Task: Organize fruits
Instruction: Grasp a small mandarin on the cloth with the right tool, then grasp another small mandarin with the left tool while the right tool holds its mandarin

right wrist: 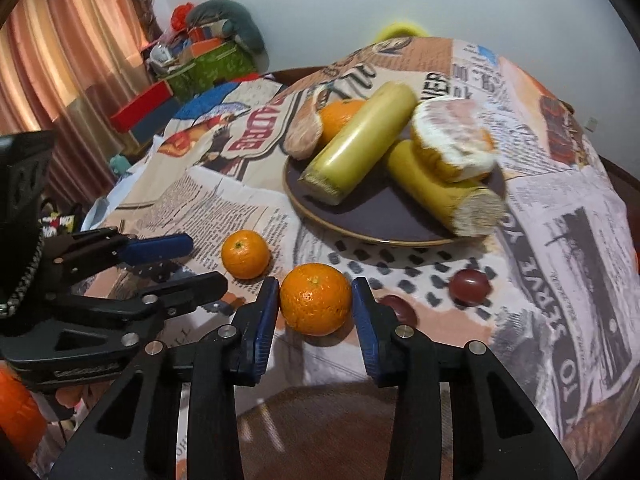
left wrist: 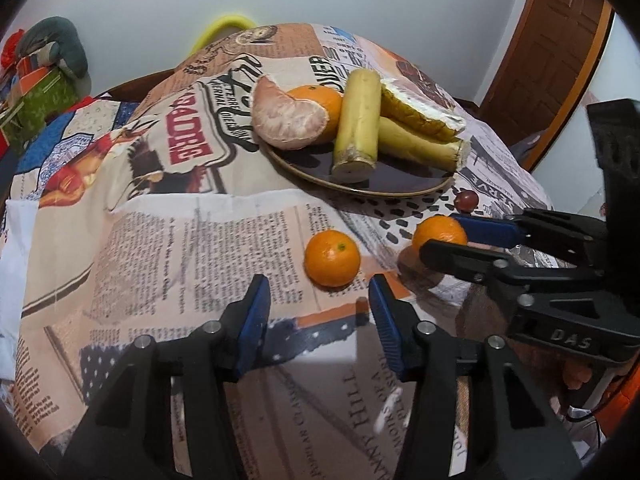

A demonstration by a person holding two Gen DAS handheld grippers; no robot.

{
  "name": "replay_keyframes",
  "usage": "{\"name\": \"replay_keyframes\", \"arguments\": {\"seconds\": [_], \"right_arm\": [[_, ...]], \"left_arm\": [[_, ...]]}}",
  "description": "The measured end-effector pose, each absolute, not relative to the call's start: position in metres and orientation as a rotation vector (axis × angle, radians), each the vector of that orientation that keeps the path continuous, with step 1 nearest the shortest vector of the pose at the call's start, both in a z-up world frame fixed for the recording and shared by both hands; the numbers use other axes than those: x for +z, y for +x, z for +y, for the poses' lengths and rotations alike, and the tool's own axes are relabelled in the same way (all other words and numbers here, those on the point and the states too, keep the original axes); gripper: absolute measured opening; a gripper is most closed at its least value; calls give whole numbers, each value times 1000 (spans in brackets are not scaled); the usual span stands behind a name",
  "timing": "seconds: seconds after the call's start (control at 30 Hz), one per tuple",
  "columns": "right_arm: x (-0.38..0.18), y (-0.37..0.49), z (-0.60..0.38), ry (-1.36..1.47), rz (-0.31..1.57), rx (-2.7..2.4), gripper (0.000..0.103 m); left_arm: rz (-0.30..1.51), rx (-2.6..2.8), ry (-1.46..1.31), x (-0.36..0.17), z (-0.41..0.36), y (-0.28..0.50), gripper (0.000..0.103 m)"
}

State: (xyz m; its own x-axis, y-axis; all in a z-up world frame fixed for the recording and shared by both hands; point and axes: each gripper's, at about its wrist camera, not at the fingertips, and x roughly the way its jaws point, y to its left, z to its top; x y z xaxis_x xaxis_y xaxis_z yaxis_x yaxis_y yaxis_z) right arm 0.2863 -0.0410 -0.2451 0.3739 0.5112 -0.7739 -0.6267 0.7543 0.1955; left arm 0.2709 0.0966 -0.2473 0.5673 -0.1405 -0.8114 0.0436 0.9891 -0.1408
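Observation:
A dark plate (left wrist: 384, 184) (right wrist: 360, 216) holds an orange (left wrist: 316, 100), two banana pieces (left wrist: 358, 120) (right wrist: 360, 144), a peeled citrus segment (left wrist: 286, 120) and a piece of peel (right wrist: 452, 144). Two loose oranges lie on the newspaper-print cloth. My left gripper (left wrist: 318, 300) is open, just short of one orange (left wrist: 332, 258) (right wrist: 245, 254). My right gripper (right wrist: 315, 306) (left wrist: 444, 236) is open with its pads on either side of the other orange (right wrist: 315, 299) (left wrist: 438, 232), not clamped. Two grapes (right wrist: 469, 286) (right wrist: 398, 310) lie right of it; one shows in the left wrist view (left wrist: 466, 200).
The cloth-covered table drops off at its front edge (right wrist: 320, 392). Boxes and a green container (right wrist: 208, 64) stand at the back left by a curtain. A wooden door (left wrist: 548, 40) is at the back right. A yellow chair back (left wrist: 224, 28) rises behind the table.

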Motion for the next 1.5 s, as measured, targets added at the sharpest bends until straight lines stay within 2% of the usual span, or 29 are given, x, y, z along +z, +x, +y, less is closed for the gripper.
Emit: {"name": "replay_keyframes", "arguments": {"seconds": [0.23, 0.33, 0.37, 0.4, 0.73, 0.77, 0.8, 0.87, 1.07, 1.13, 1.2, 1.5], "right_arm": [[-235, 289, -60, -124, 906, 690, 34], [-233, 290, -65, -129, 895, 673, 34], [-232, 290, -66, -127, 893, 671, 34], [-232, 291, -67, -125, 891, 669, 34], [-228, 299, -65, -121, 873, 664, 34], [-228, 300, -65, -122, 871, 664, 34], [-227, 301, -64, -124, 868, 663, 34], [-227, 304, -62, -126, 864, 661, 34], [-228, 311, -59, -116, 863, 665, 34], [-229, 311, -59, -119, 863, 668, 34], [-230, 311, -59, -125, 865, 667, 34], [-226, 311, -66, -123, 854, 652, 34]], "left_arm": [[965, -119, -72, -250, 81, 282, 40], [960, -106, -60, -250, 78, 285, 39], [957, -106, -64, -249, 78, 286, 37], [955, -106, -70, -249, 77, 287, 30], [926, -104, -74, -241, 82, 286, 27], [919, -101, -79, -238, 84, 286, 25], [911, -101, -86, -235, 86, 288, 15], [898, -99, -100, -230, 91, 292, 12], [903, -122, -141, -226, 100, 298, 14], [915, -125, -125, -229, 98, 296, 26], [915, -117, -111, -232, 95, 294, 42], [973, -165, -81, -251, 72, 302, 44]]}}
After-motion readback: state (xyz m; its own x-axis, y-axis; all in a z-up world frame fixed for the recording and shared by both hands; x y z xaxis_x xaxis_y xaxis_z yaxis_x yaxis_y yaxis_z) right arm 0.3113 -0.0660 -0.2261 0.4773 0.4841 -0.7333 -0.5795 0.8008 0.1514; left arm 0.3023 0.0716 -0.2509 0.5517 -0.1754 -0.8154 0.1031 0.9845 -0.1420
